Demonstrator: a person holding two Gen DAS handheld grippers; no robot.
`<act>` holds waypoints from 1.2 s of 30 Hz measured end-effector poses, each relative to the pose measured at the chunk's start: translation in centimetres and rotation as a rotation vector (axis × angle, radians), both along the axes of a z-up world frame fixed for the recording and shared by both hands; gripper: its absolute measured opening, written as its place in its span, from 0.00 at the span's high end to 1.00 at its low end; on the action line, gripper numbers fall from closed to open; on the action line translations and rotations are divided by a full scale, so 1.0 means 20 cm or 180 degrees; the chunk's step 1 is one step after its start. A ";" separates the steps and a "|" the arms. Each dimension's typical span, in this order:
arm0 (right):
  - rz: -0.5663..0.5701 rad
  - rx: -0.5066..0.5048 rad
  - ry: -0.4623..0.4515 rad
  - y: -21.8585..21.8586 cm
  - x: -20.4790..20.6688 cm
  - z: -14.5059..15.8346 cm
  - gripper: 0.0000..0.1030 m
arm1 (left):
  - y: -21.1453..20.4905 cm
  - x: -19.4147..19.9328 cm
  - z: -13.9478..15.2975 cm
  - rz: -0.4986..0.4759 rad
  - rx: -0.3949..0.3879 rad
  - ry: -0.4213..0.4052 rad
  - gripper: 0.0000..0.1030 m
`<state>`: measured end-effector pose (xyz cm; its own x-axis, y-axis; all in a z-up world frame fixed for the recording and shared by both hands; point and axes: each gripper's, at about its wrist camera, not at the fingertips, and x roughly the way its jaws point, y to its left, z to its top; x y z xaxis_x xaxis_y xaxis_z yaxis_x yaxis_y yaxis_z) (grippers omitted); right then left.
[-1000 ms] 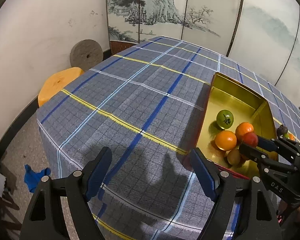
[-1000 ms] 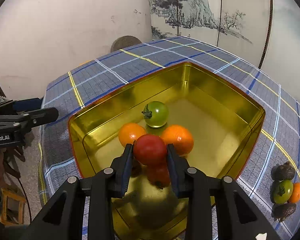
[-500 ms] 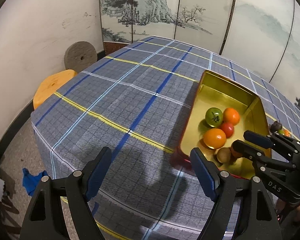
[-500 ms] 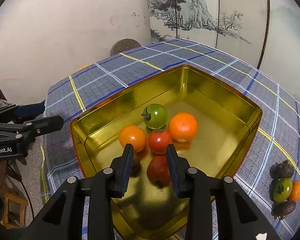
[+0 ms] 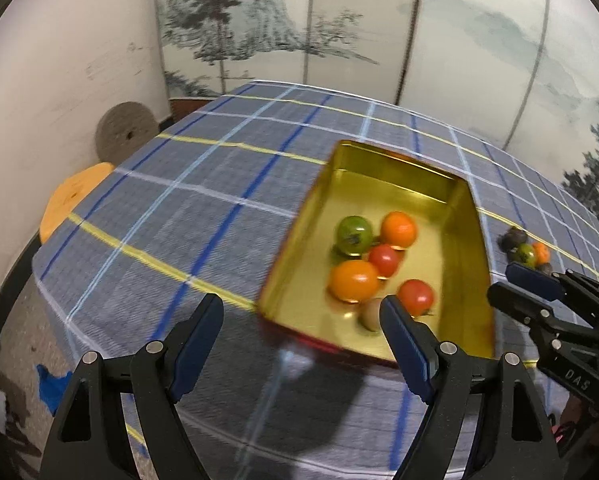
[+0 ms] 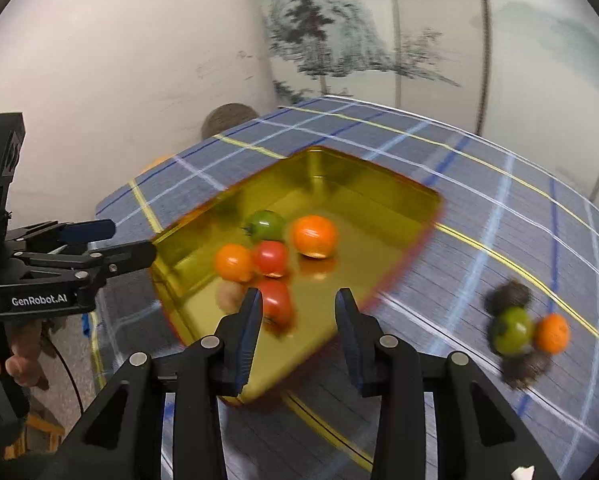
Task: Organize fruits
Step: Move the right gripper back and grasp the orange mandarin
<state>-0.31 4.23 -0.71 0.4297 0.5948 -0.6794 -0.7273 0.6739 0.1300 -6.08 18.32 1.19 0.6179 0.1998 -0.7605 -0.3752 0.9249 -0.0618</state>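
Note:
A gold tin tray sits on the checked cloth and holds a green tomato, two oranges, two red tomatoes and a brownish fruit. My right gripper hovers over the tray's near corner. Its jaws are opening and nothing is between them. A red tomato lies in the tray just beyond its left finger. My left gripper is open and empty over the cloth at the tray's near left edge. Both views are blurred by motion.
Loose on the cloth right of the tray lie a green tomato, a small orange and two dark fruits. A painted folding screen stands behind the table. An orange stool and a stone disc are on the floor at the left.
The right gripper let go of the red tomato, which now rests in the tray among the other fruit. Its jaws have widened. Both grippers have drawn back from the tray.

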 end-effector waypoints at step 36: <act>-0.0938 -0.0072 0.0187 -0.73 0.60 -0.24 0.61 | -0.63 0.37 0.00 -0.0944 0.0047 0.0171 0.22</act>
<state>11.63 -10.34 -5.42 0.5411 0.4346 -0.7200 -0.4914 0.8581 0.1487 1.32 5.68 1.20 0.6098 0.0277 -0.7921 -0.0907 0.9953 -0.0350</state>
